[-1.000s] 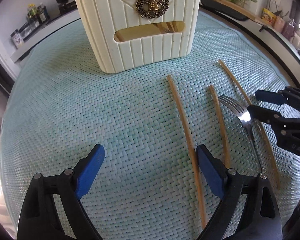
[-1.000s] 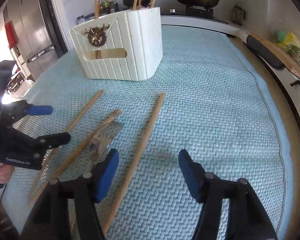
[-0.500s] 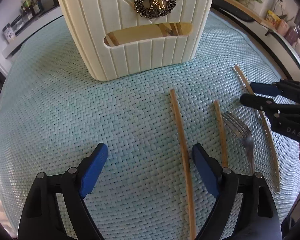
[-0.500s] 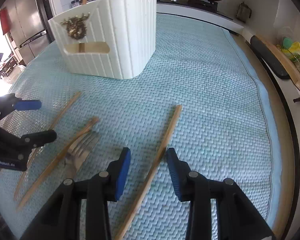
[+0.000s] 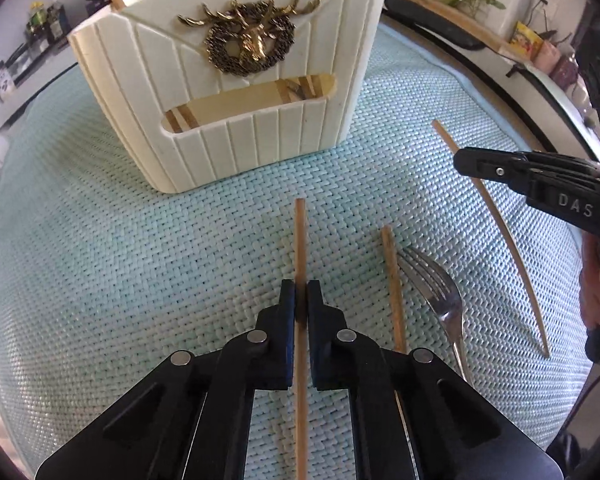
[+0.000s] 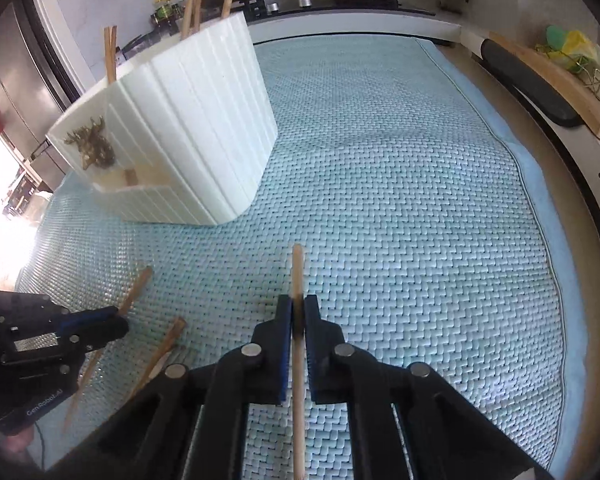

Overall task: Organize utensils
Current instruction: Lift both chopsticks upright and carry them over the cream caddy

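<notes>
Two claws each clamp one chopstick, left (image 5: 299,294) and right (image 6: 297,309), sticks pointing toward the holder (image 5: 236,80).

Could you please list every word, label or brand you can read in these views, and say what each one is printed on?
"DAS": white letters on the black body of the right gripper, cut off at the frame edge.
"GenRobot.AI": small, faint print on the body of the left gripper.
Labels on the bottles and packets behind: too small to read.

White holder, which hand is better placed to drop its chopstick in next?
Probably left. The left tongs grip the leftmost chopstick with the white holder straight ahead, close. The right tongs grip the rightmost chopstick, but their view has the holder off to the left and farther.
</notes>
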Demonstrator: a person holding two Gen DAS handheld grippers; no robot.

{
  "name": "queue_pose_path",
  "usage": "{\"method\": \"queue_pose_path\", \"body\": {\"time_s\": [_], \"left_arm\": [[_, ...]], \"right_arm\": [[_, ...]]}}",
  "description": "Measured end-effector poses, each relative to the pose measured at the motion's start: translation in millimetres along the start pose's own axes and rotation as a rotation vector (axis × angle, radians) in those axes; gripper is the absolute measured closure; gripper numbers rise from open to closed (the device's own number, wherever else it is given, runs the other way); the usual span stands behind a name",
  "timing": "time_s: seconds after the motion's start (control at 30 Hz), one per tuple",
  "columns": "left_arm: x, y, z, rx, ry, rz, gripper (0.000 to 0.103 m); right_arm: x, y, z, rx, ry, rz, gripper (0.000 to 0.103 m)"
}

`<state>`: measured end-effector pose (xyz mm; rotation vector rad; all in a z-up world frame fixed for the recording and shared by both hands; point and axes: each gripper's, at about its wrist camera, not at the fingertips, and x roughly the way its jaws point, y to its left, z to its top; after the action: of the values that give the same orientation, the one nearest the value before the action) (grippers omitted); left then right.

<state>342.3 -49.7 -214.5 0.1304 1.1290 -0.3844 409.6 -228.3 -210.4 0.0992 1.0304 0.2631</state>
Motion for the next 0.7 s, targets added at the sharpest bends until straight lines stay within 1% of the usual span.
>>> {"method": "queue_pose_path", "body": {"time_s": [0.1,0.2,0.27,0.4,0.5,0.6,0.7], "left_arm": [[-29,9,-5,-0.053,-0.076,-0.029,0.099],[-69,19,-12,-0.089,-0.172,-0.052,0.099],[-94,45,1,-0.109,-0.235,-0.068,0.099],[-143,41,-14,-0.152,-0.362,-0.094,0.099],[-172,46,-34,-0.173,-0.434,-0.109,0.099],[-188,39,-48,-0.178,-0.499,-0.091,0.099],[-197,35,-56,-0.182,-0.550,-0.081,0.098]], "right_arm": [[-29,1,-1,0.007,-0.065,0.045,0.097],[-65,6,-4,0.006,-0.142,0.095,0.097],[-92,13,-9,0.000,-0.197,0.127,0.097],[-143,30,-27,-0.037,-0.306,0.154,0.097],[-171,41,-39,-0.068,-0.373,0.153,0.097],[-196,56,-55,-0.111,-0.426,0.126,0.097],[-210,66,-61,-0.145,-0.471,0.089,0.097]]}}
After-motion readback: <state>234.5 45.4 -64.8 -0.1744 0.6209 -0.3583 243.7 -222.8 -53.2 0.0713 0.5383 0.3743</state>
